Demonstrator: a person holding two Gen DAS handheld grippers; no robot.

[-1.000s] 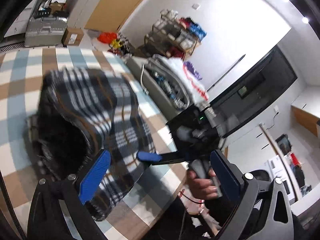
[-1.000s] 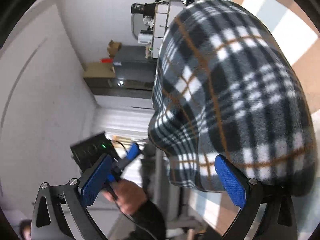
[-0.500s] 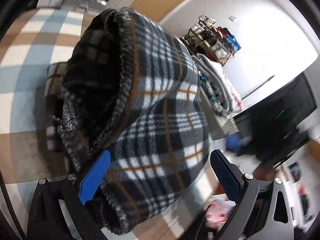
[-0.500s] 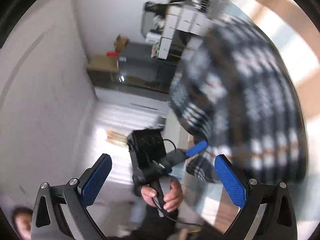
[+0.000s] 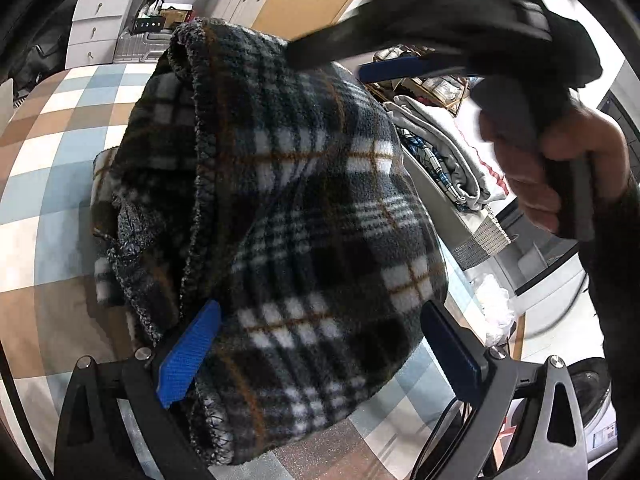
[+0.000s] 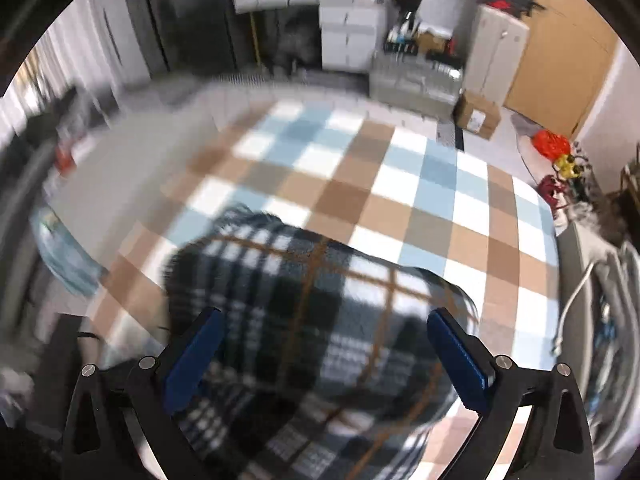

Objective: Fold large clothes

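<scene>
Fleece (image 5: pixel 304 216) bunched on the bench (image 5: pixel 36 168), between left tongs (image 5: pixel 320 356) and right tongs (image 6: pixel 328 364), both spread and pinching nothing: likely to slump and unfold, being thick and springy.

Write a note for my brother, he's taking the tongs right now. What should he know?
Left tongs: open, fingers either side of the plaid fleece, not gripping.
Right tongs: open too, over the same fleece; that view is blurred.
The fleece sits bunched in a heap on the checked table.
Done: gathered into a rough bundle, nothing neat yet.
Left: spread it flat, fold it properly, square the edges.
</scene>
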